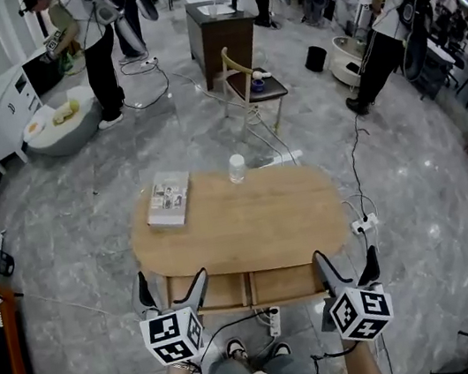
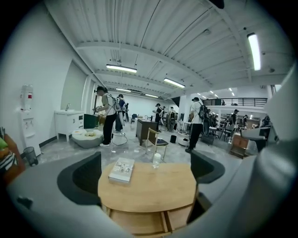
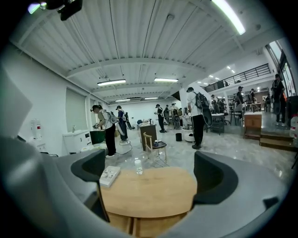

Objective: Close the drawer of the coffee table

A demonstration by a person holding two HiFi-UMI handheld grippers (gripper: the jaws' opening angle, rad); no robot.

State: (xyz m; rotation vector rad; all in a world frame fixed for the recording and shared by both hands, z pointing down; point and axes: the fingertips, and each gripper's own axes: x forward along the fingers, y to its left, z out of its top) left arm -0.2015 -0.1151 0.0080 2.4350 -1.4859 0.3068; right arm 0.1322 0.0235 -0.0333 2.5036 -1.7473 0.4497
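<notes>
The oval wooden coffee table (image 1: 258, 222) stands in front of me. Its drawer (image 1: 239, 290) sticks out from under the near edge, with a divider down the middle. The drawer (image 2: 139, 222) fills the bottom of the left gripper view, and a strip of the drawer (image 3: 139, 225) shows low in the right gripper view. My left gripper (image 1: 172, 291) hangs open at the drawer's left end with nothing between its fingers. At the drawer's right end my right gripper (image 1: 348, 266) is also open and empty. Neither gripper visibly touches the drawer.
A book (image 1: 169, 199) and a small clear bottle (image 1: 237, 168) lie on the tabletop. A power strip (image 1: 274, 320) and cables lie on the floor by my feet, and another power strip (image 1: 364, 223) lies to the table's right. A wooden chair (image 1: 247, 85) stands beyond, with people around.
</notes>
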